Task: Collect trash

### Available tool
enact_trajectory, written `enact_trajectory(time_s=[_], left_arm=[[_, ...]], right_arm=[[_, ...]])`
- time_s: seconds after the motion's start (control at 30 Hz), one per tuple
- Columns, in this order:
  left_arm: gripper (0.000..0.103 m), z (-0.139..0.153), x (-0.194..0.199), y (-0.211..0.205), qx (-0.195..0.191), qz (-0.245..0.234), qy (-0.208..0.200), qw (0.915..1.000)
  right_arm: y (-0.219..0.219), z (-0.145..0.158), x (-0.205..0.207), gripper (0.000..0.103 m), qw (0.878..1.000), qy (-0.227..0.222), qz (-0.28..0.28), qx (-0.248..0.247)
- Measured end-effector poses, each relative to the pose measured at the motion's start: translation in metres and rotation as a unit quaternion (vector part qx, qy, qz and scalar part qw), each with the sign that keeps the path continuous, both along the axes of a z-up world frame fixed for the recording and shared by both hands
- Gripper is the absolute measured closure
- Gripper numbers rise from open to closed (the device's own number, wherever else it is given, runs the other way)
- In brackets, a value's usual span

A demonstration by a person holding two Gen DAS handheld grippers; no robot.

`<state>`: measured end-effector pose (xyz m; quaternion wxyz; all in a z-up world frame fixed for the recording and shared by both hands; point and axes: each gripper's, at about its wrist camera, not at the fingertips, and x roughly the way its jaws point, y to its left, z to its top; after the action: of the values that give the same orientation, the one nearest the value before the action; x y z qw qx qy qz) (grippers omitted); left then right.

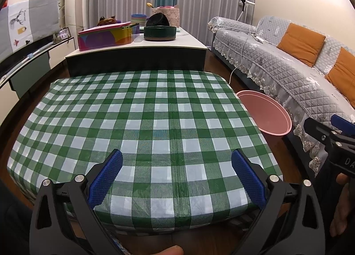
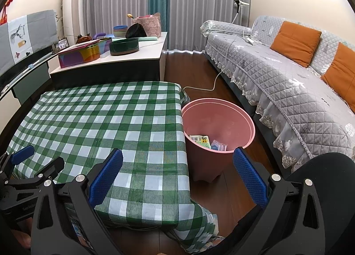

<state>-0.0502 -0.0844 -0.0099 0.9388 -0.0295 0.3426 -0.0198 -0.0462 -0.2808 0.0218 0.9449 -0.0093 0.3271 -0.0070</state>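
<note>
Seen from my remote station, the living room lay quiet. At far left a covered television point(image 1: 28, 22) stood on a low cabinet, and a tall white air conditioner point(image 2: 73, 4) rose in the corner. My left gripper point(image 1: 176, 163) hovered over the near edge of the table point(image 1: 142, 108), its blue pads spread wide with nothing between them. The table wore a green-and-white checked cloth, and I saw no loose items on it in either view. Behind it, a second, white-topped table point(image 1: 190, 40) carried a colourful tin box point(image 1: 106, 36), a dark green round tin point(image 1: 160, 32), stacked bowls point(image 1: 138, 18) and a pink basket point(image 1: 170, 16).

My right gripper point(image 2: 177, 164) hung above the table's right-hand corner, jaws likewise wide apart and holding nothing. Just beside that corner, on the wooden floor, stood the pink bin point(image 2: 218, 126). The trash lay at its bottom: a printed paper packet point(image 2: 200, 139) and a clear plastic wrapper point(image 2: 218, 145), close beside each other. A white cable point(image 2: 213, 82) trailed across the floor behind the bin. Along the right wall ran a sofa point(image 2: 277, 77) under a quilted grey cover, with orange cushions point(image 2: 295, 40) propped against its back. A person's dark-clothed knee point(image 2: 321, 188) showed at lower right.
</note>
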Motion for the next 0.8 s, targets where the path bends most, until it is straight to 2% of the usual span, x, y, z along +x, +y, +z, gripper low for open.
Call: enact_trajectory(time_s=[0.8], left_arm=[[0.008,0.0046,-0.0017,-0.0046,0.005,0.000,-0.004,1.0000]], right_arm=[[0.0010,-0.0012,0.0008,0.005,1.000,0.000,0.000,-0.002]])
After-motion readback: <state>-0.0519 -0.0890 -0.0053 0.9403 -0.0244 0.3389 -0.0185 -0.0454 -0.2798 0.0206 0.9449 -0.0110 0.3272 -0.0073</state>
